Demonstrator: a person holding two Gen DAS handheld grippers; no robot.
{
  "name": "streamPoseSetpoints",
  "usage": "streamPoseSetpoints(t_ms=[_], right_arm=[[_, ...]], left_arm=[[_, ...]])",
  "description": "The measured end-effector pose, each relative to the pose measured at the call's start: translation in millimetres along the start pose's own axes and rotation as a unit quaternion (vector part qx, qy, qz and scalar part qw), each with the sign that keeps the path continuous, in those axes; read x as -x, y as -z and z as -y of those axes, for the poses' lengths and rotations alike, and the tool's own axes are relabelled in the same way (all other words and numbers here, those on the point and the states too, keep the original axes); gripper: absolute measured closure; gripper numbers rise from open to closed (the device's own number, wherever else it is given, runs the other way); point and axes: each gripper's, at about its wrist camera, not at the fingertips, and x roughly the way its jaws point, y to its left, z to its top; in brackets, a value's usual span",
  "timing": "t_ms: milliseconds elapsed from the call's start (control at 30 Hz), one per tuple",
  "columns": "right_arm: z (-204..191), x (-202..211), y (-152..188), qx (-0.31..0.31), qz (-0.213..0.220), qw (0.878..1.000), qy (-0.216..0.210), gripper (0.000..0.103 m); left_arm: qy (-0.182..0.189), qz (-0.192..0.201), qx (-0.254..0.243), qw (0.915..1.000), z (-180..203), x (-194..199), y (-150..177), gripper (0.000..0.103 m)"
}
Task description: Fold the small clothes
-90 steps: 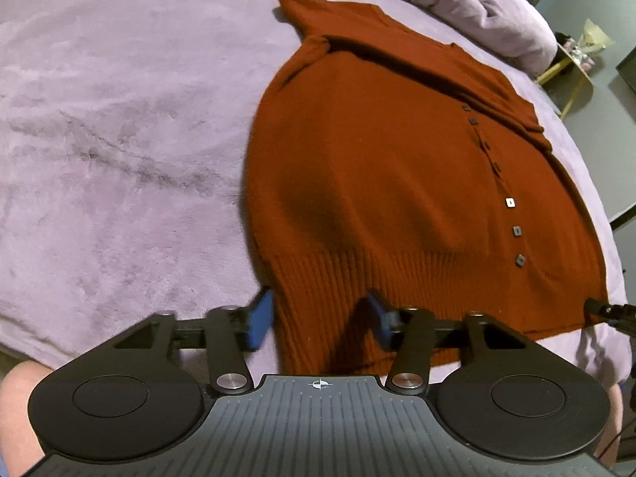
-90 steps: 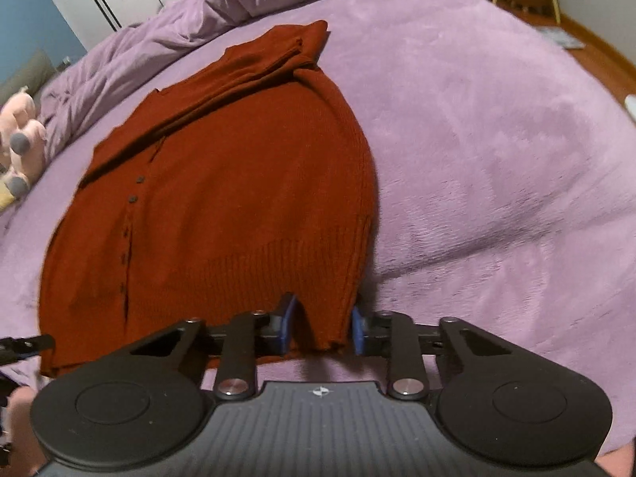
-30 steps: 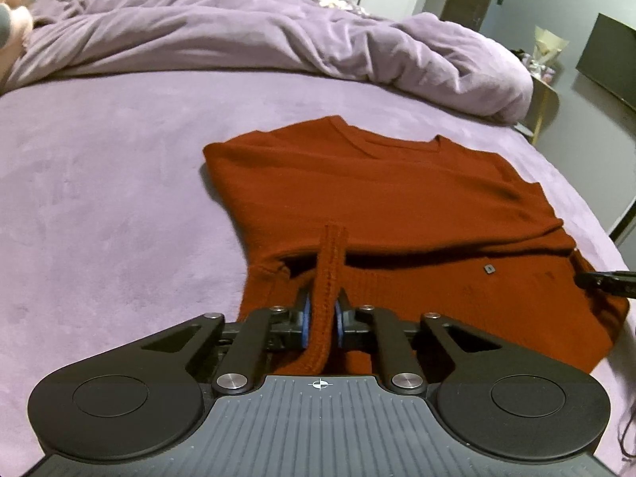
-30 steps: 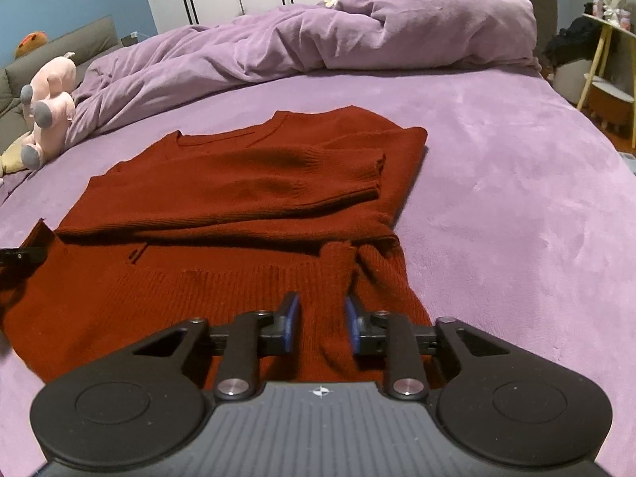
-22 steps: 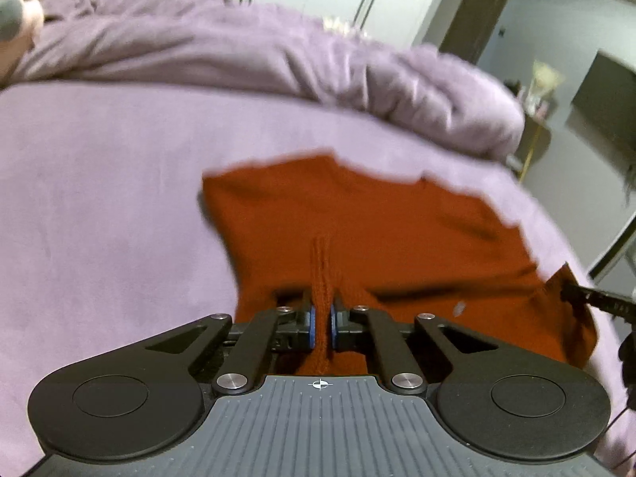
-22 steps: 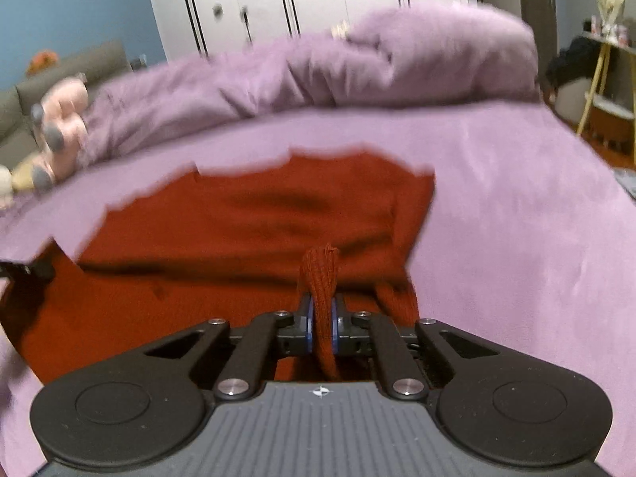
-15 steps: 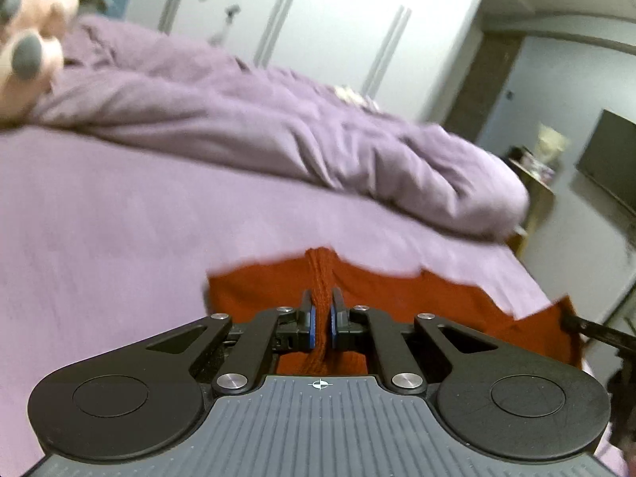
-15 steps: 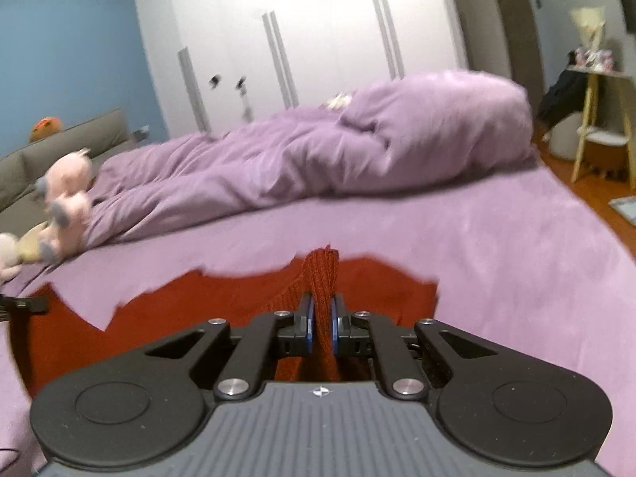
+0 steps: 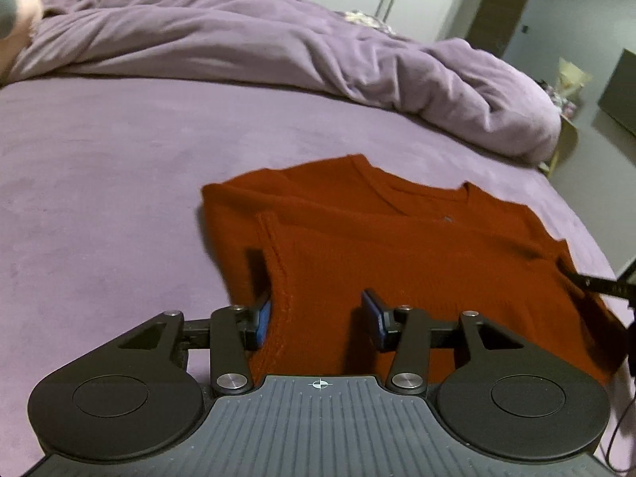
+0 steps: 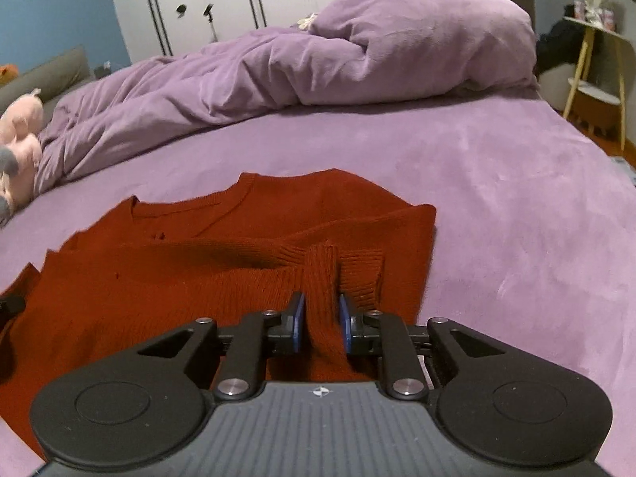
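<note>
- Two grippers sit at the near edge of one rust-red cardigan, which lies on the purple bedspread with its lower half doubled over towards the neckline; I read this as the end of the bottom-to-top fold, the hem being set down ahead of my fingers.
- My left gripper has its jaws spread wide. The folded knit runs up between them, its stitched edge right beside the left-hand blue pad, and I cannot tell whether it touches; the other pad stands clear of any pinch. I judge this side to have let go, the cloth merely draped across the gap.
- My right gripper is opened only narrowly. A ridge of ribbed hem stands up between the pads and seems to brush both, but I see no squeeze on it, so I take it as loosened, not clamped.
- That ridge is why I would keep the right side low: lifting away now could drag the hem back towards me and spoil the fold.
- Beyond both sets of fingers the V-neck lies flat and still exposed, so the doubled layer stops short of the collar.
- Further ahead lies the bunched duvet; a pink plush toy sits far off to the left of the right fingers, well clear of the garment.
</note>
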Motion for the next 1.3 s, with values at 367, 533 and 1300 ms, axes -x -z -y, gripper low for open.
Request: streamPoseSetpoints(t_ms=[367, 533, 1300], right_arm=[[-32, 11, -11, 0.089, 0.060, 0.992, 0.072, 0.096], [-40, 18, -48, 0.091, 0.123, 0.984, 0.094, 0.096], [-106, -78, -38, -0.031, -0.009, 0.986, -0.163, 0.094]], left_arm=[[-0.035, 0.049, -0.036, 0.9975, 13, 24, -22, 0.095], [-0.051, 0.107, -0.021, 0.9927, 15, 32, -69, 0.095], [0.014, 0.055, 0.020, 0.9982, 74, -55, -37, 0.048]])
